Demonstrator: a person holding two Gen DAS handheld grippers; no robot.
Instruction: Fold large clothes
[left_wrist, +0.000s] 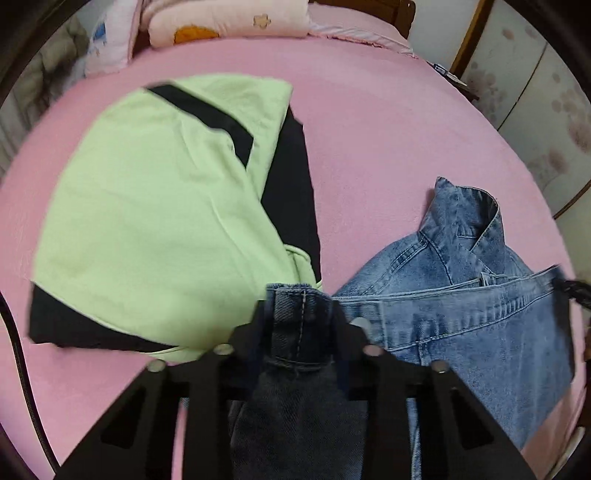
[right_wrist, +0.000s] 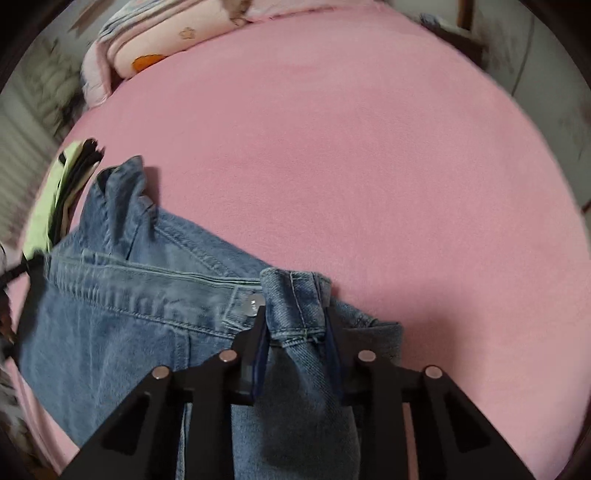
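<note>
Left claw (left_wrist: 301, 314): closed down on a bunched denim cuff, fabric filling the gap between its black fingers, pads pressing both sides.
Right claw (right_wrist: 295, 317): likewise clamped on a gathered denim cuff, blue pads against the cloth.
Jeans (left_wrist: 461, 317): light blue denim, lying on the bed near the lower edge of both views; in the left wrist view they spread from the left claw toward the right, waistband and belt loops showing. In the right wrist view the same jeans (right_wrist: 122, 295) run from the right claw toward the left, a metal button (right_wrist: 252, 306) just beside the claw's left finger.
Held parts: each cuff stands up between its fingers, the leg cloth hanging down under the claw.
Green garment (left_wrist: 159, 206): pale green with black stripes and black trim, folded into a rough block, lying on the bed left of the jeans; its near corner lies just beside the left claw's cuff.
Bed (right_wrist: 351, 147): pink sheet, mostly bare beyond the jeans.
Pillow (left_wrist: 229, 18): pale pink with an orange print, at the far end of the bed.
Blur: edges of both views smeared.
</note>
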